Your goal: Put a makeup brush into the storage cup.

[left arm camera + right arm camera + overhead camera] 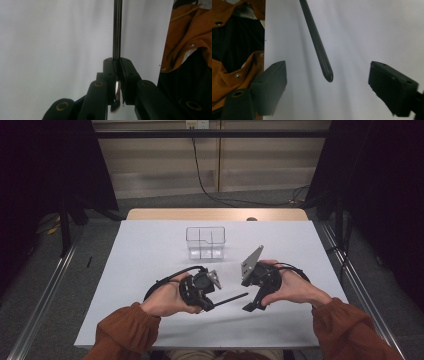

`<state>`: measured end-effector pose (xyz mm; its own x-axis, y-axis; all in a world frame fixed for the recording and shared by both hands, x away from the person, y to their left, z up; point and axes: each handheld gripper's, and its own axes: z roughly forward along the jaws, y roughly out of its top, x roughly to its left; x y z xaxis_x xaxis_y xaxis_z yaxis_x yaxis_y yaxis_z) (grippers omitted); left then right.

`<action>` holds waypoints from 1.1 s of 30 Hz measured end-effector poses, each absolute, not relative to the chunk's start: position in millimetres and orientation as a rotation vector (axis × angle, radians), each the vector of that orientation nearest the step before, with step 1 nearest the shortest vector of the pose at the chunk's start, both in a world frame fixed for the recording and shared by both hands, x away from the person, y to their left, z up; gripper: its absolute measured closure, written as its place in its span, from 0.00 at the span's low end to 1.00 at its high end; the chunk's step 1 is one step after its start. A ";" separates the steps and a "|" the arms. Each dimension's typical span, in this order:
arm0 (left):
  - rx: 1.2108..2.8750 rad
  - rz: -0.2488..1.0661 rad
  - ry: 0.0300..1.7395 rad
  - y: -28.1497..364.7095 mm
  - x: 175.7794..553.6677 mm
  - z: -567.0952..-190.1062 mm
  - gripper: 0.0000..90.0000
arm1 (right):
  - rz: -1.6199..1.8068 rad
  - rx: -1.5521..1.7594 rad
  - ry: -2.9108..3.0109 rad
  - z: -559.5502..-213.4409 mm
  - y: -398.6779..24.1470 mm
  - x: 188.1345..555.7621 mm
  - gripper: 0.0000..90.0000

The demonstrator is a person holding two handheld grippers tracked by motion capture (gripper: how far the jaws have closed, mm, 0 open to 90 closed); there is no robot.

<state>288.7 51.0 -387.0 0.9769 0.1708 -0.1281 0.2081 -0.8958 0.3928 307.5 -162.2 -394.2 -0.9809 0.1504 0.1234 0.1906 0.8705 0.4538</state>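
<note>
A thin brush with a dark handle [231, 299] lies nearly level just above the white table top [150, 250], its handle pointing right. My left gripper [209, 306] is shut on its ferrule end. In the left gripper view the jaws [117, 61] pinch the brush [117, 30] near a metal ferrule with short bristles, and the handle runs straight away from the camera. My right gripper [252, 302] stands open at the handle's free end. In the right gripper view the rounded handle tip [317, 42] hangs between the wide-apart jaws [328, 66], touching neither pad.
A clear plastic box [205, 241] with inner dividers stands at the middle back of the table. A wooden edge [215, 214] runs behind the white top. Orange sleeves [125, 330] come in from the near edge. Metal rails flank the table.
</note>
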 end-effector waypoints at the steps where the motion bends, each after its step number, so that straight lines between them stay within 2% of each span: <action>1: 2.711 -0.127 0.273 50.6 289.1 -387.2 0.93 | -0.718 -0.255 -2.952 -394.5 -161.2 308.3 0.21; 8: 2.742 -0.133 0.260 46.5 288.8 -391.5 0.93 | -0.601 -0.217 -2.938 -402.4 -151.4 312.1 0.40; 33: 2.739 -0.165 0.235 43.6 289.1 -399.0 0.93 | -0.537 -0.103 -2.921 -406.0 -139.9 310.7 0.77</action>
<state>289.1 43.6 -399.0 0.9791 0.1410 -0.1467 0.1862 -0.9117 0.3663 310.7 -139.9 -406.0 -0.9833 0.0374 0.1783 0.0983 0.9329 0.3465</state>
